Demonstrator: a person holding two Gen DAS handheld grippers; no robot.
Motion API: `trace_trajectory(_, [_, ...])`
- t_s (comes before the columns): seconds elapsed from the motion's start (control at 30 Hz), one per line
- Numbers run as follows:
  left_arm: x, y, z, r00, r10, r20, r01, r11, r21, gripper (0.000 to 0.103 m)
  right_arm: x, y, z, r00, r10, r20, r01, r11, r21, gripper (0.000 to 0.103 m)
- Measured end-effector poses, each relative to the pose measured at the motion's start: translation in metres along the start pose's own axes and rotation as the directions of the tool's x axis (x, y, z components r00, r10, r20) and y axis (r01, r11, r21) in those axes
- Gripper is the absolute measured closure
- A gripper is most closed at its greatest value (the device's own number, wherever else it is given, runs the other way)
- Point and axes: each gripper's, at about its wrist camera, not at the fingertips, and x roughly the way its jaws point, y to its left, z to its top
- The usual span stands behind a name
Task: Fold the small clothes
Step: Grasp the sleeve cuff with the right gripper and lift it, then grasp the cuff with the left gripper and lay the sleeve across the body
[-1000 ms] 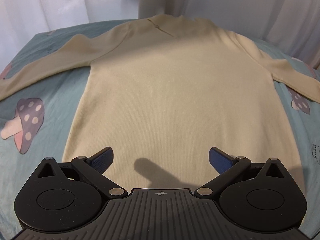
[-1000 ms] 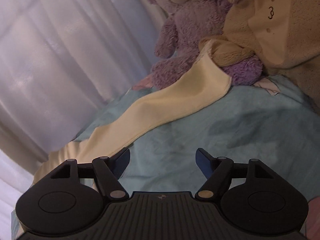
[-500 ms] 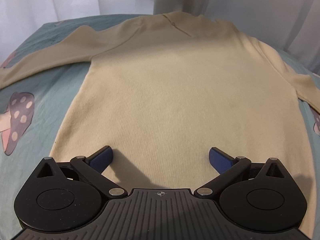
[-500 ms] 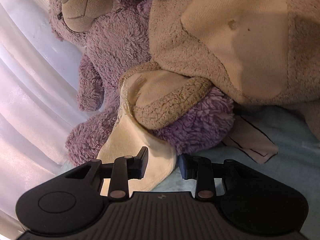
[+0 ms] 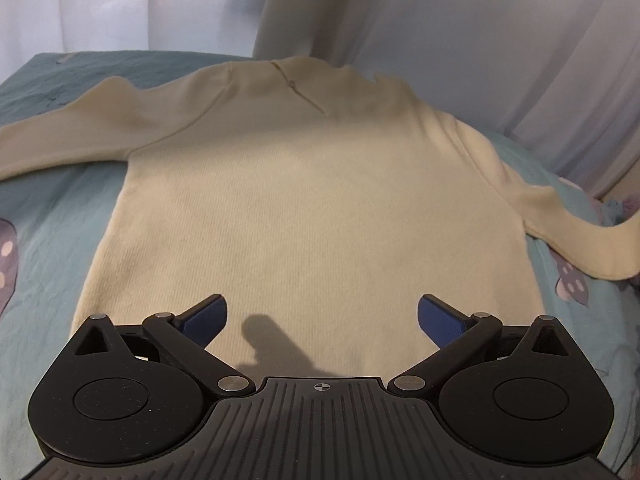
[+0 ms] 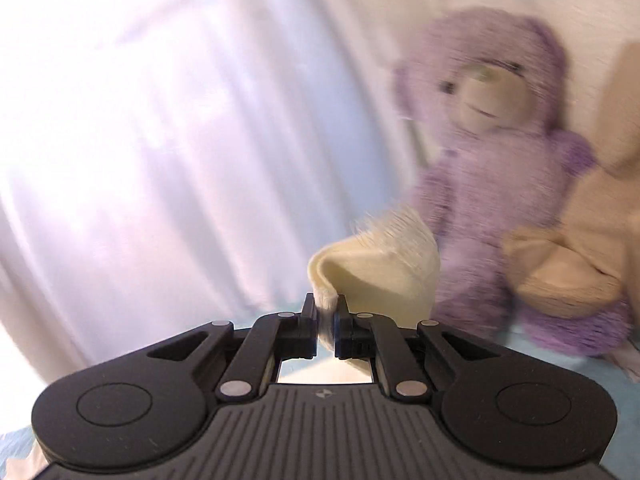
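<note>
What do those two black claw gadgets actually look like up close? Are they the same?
They look alike. The left gripper and right gripper each have a matte black body with a ribbed middle plate bearing a small crosshair mark, two round discs at the sides, and jointed black arms pinned with silver rivets. The left one's fingertips carry blue textured pads. No cables or sleeves are visible.

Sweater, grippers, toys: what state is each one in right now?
Sweater: spread flat on the bed, one sleeve end lifted.
Sleeve: pinched in the right gripper.
Left gripper: open over the hem.
Right gripper: shut on the sleeve.
Purple bear: sitting upright.
Beige toy: leaning against the bear.
</note>
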Motion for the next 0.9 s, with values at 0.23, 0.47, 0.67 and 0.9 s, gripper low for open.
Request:
trace_trajectory(0.23, [0.000,-0.002,0.039,0.968,-0.238,0.079,0.238,0.971,0.008,0.000,0.007,0.153,-0.061,0.878,0.395,-0.270,-0.455,0.864,-0.216,0.061])
trace_trajectory(0.47, [0.062,-0.004,0.064,0.910,-0.411,-0.056,0.404,0.909,-0.102,0.008,0.008,0.122,-0.085,0.884,0.294,-0.363,-0.349,0.932,-0.096,0.060])
trace_trajectory(0.67, [0.111,-0.012,0.065,0.862,-0.468,-0.194,0.426,0.877,-0.221,0.032,-0.007,0.079,-0.094,0.907,0.213,-0.364,-0.246,0.968,-0.048,0.060])
trace_trajectory(0.9, [0.128,-0.026,0.072,0.854,-0.462,-0.239,0.423,0.884,-0.199,0.096,-0.004,0.061,-0.098,0.911,0.195,-0.364,-0.202,0.979,0.020,0.060])
